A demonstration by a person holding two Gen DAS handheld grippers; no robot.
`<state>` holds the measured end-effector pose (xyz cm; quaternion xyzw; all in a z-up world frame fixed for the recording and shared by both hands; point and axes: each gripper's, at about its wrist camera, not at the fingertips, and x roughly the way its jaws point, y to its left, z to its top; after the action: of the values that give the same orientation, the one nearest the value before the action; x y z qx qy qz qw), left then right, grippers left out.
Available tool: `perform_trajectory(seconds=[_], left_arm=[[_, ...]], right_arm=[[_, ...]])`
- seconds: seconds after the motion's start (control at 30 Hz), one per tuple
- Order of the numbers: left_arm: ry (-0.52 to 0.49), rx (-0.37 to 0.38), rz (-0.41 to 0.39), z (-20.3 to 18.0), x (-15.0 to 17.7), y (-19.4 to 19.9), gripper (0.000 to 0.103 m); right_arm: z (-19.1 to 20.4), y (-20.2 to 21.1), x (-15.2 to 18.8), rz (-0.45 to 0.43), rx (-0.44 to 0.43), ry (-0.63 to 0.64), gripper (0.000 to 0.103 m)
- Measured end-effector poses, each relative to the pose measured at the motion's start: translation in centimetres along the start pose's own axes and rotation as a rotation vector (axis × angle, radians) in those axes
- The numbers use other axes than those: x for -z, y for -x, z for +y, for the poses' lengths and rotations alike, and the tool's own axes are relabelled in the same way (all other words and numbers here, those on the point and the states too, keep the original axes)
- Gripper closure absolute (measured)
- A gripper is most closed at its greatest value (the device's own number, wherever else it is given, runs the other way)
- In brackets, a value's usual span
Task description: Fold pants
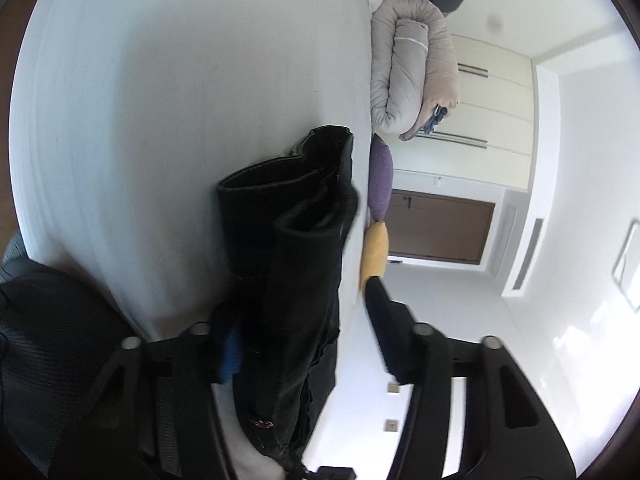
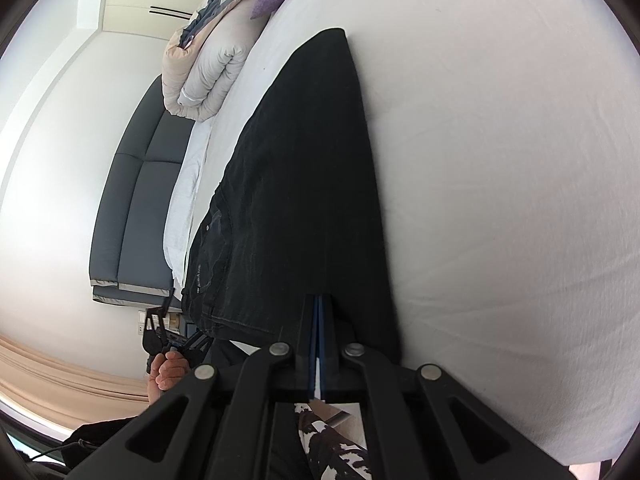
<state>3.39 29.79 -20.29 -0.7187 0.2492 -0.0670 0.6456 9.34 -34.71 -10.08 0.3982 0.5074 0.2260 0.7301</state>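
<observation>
Two grippers are engaged with black pants (image 2: 296, 184) laid lengthwise on the white bed (image 2: 500, 200). Left gripper (image 1: 296, 332): jaws apart, fabric between, pad contact undetermined. Right gripper (image 2: 318, 320): jaws together at the near edge.

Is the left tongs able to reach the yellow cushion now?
Probably not: black pants sit between the left tongs fingers, and the yellow cushion lies beyond, across the white bed.
</observation>
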Motion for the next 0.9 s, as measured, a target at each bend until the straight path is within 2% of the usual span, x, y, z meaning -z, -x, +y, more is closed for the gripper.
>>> perform_trajectory(seconds=[0.03,0.13,0.2,0.27,0.33,0.5,0.57,0.63,0.67,0.8,0.9], left_arm=[[0.013,0.009,0.0,0.3,-0.1,-0.1,0.069],[0.02,0.029,0.001,0.5,-0.1,-0.5,0.072],[-0.007,0.023,-0.006,0.2,-0.2,-0.7,0.075],[-0.022,0.016,-0.014,0.1,-0.2,-0.8,0.078],[-0.037,0.005,-0.025,0.0,-0.3,-1.0,0.08],[-0.126,-0.054,-0.052,-1.5,-0.1,-1.2,0.082],[-0.17,-0.078,-0.061,-2.1,0.0,-1.3,0.083],[-0.21,-0.096,-0.065,-2.7,0.1,-1.5,0.084],[-0.229,-0.108,-0.067,-3.0,0.1,-1.6,0.084],[-0.287,-0.14,-0.067,-4.4,0.0,-2.3,0.084],[-0.345,-0.169,-0.066,-5.6,0.3,-2.5,0.085]], right_arm=[[0.0,0.1,0.0,0.0,-0.001,-0.002,0.103],[0.6,0.4,0.0,-0.004,0.014,0.02,0.103],[1.5,0.7,-0.2,-0.015,0.019,0.032,0.093],[3.4,1.3,-0.5,-0.03,0.017,0.068,0.065],[5.8,1.3,-1.0,-0.039,0.007,0.123,0.058],[11.9,-2.1,-3.5,0.025,0.01,0.248,0.059],[13.7,-4.7,-4.4,0.069,0.021,0.285,0.074],[15.1,-7.7,-5.4,0.119,0.026,0.311,0.078],[15.5,-9.0,-5.8,0.137,0.021,0.31,0.082],[16.6,-13.9,-7.1,0.195,0.031,0.286,0.087],[16.5,-16.7,-7.7,0.237,0.077,0.276,0.089]])
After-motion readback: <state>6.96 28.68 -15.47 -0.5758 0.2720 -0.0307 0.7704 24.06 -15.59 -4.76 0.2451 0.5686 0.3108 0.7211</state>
